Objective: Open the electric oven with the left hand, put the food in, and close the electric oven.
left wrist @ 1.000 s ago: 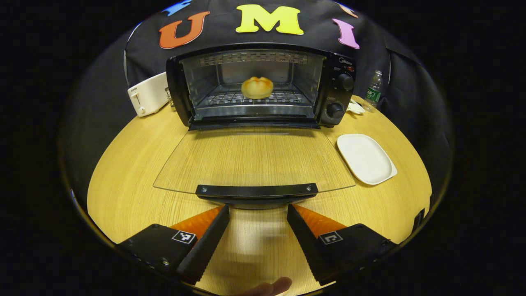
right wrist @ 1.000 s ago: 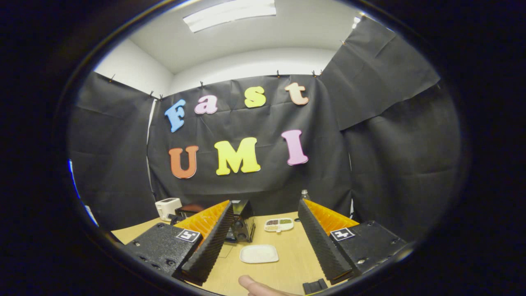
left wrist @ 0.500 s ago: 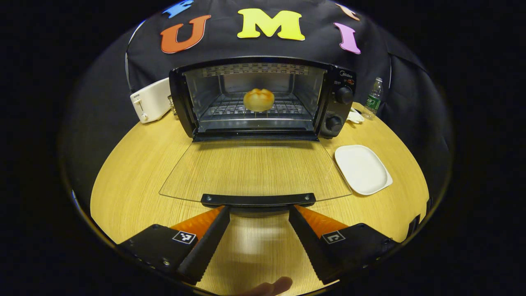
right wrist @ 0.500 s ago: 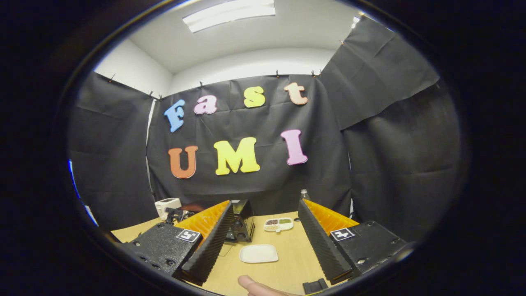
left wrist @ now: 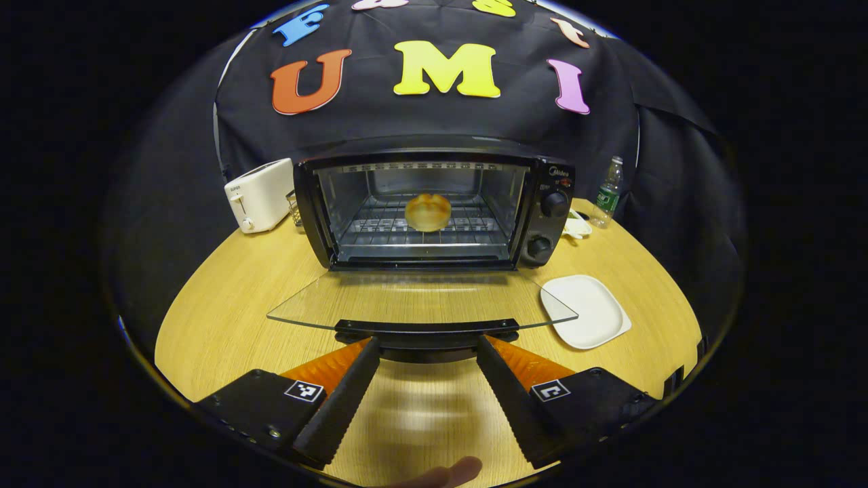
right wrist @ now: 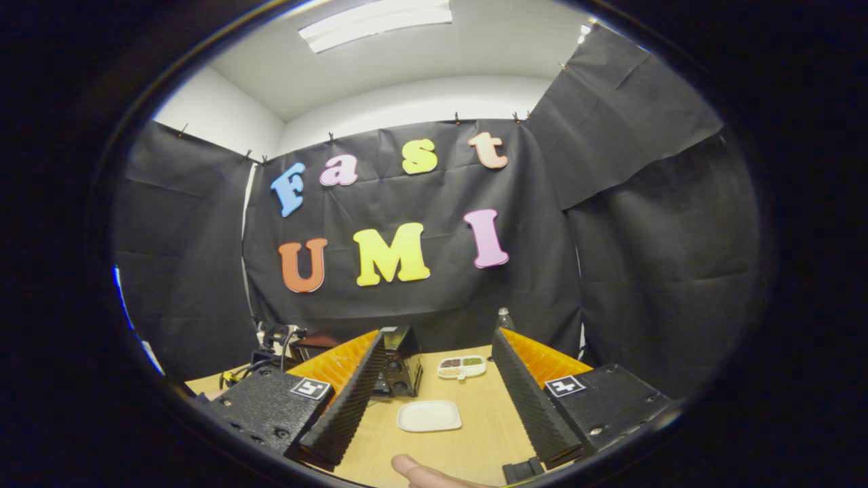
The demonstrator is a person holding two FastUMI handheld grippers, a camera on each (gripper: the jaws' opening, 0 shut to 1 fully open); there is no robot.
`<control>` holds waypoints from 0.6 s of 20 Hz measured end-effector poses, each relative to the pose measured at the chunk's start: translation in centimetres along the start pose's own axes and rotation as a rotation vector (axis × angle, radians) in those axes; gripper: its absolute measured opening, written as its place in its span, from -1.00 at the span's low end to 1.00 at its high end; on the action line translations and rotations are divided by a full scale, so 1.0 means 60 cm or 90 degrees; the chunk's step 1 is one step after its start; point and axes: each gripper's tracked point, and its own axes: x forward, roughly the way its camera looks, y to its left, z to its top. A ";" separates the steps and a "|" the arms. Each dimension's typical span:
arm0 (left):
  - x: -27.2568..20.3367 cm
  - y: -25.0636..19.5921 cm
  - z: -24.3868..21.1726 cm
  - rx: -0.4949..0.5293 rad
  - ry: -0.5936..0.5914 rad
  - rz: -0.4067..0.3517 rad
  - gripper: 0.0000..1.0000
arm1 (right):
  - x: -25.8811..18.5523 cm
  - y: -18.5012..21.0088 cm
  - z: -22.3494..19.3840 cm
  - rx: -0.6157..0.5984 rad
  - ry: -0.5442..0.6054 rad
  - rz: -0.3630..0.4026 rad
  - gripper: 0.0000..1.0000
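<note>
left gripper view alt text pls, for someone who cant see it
An electric oven stands on a wooden table with its glass door folded down and a bread roll on the rack inside. The left claw, open, sits just before the door handle. A white plate lies right, a toaster behind left.

A white two-slot toaster (left wrist: 261, 195), a clear plastic water bottle (left wrist: 607, 192) and a white square plate (left wrist: 587, 311) stand on the round wooden table (left wrist: 224, 312).

My left tongs (left wrist: 424, 352) gape wide, fingers at 7 and 5 o'clock. My right tongs (right wrist: 437, 369) gape wide too, thumb (right wrist: 417, 471) at 6.
</note>
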 end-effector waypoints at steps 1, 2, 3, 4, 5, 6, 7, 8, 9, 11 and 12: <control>-0.001 0.001 0.005 -0.008 -0.003 -0.001 0.91 | 0.001 -0.001 -0.001 -0.001 0.003 0.000 0.93; -0.002 0.002 0.011 -0.013 -0.002 -0.002 0.92 | 0.001 0.000 -0.004 -0.002 0.005 0.000 0.93; -0.005 0.003 0.020 -0.014 -0.007 -0.004 0.92 | 0.003 0.001 -0.005 -0.001 0.007 0.001 0.93; -0.006 0.006 0.033 -0.014 -0.017 -0.005 0.92 | 0.003 0.001 -0.006 0.000 0.008 0.001 0.93; -0.004 0.008 0.047 -0.015 -0.034 -0.007 0.93 | 0.003 0.000 -0.006 0.000 0.009 0.000 0.93; -0.005 0.009 0.060 -0.015 -0.046 -0.011 0.93 | 0.004 -0.001 -0.009 0.000 0.011 0.000 0.93; -0.006 0.010 0.069 -0.017 -0.056 -0.014 0.92 | 0.004 0.001 -0.009 0.001 0.011 0.001 0.93; -0.005 0.012 0.077 -0.021 -0.064 -0.015 0.93 | 0.005 0.002 -0.010 0.002 0.013 0.002 0.93; -0.005 0.014 0.090 -0.028 -0.075 -0.016 0.93 | 0.003 0.003 -0.009 0.000 0.013 0.002 0.93; -0.001 0.017 0.110 -0.044 -0.101 -0.022 0.94 | 0.005 0.000 -0.009 -0.003 0.013 0.000 0.93; 0.001 0.021 0.123 -0.047 -0.117 -0.027 0.96 | 0.005 -0.002 -0.011 -0.004 0.013 -0.002 0.93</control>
